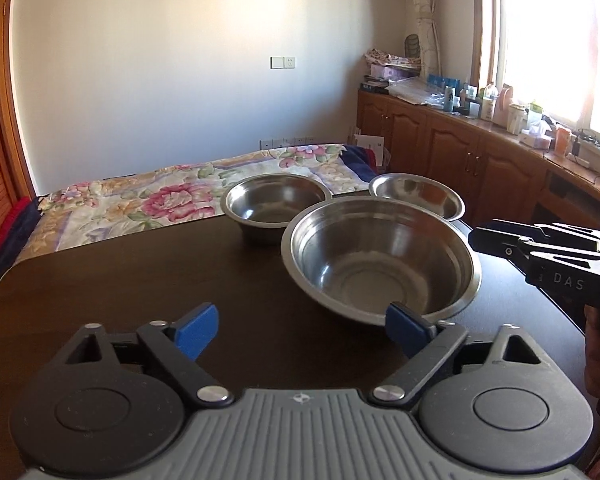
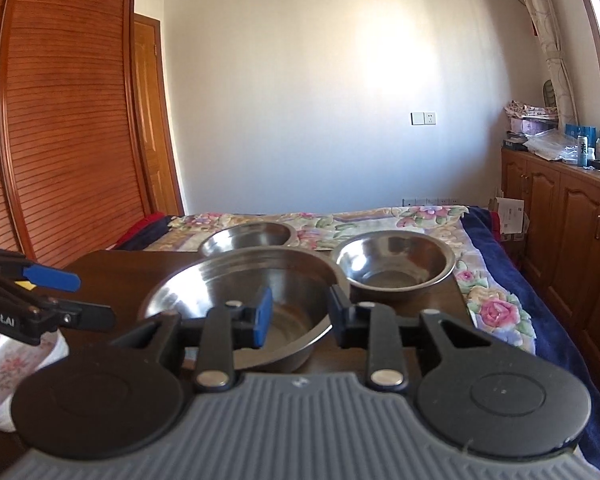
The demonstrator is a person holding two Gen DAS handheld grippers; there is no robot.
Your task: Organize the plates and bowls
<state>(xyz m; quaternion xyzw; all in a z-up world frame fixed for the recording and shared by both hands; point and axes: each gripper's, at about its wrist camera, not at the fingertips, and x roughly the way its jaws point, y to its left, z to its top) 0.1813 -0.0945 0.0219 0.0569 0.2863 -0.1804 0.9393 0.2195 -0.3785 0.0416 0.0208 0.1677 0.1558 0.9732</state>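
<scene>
The left hand-held gripper hovers low over the dark bench with its blue-padded fingers spread wide apart and nothing between them; its right pad sits just at the near rim of the large steel bowl. Behind that bowl stand a medium bowl on the left and a shallow small bowl on the right, all three upright, unstacked and close together near the bench's far edge, with a bed beyond.

The right hand-held gripper is partly open and empty, and the near rim of the large bowl lies between its fingers, not yet clamped.

Judged step: grip one bowl by the rim for nesting. Seat one finger inside the wall and one outside, close squarely, and lift level; thin steel probably slips if pinched at an angle. Nest smaller into larger.

Legible writing: "DAS" on the right unit's body, "Robot.AI" on the left unit's.
</scene>
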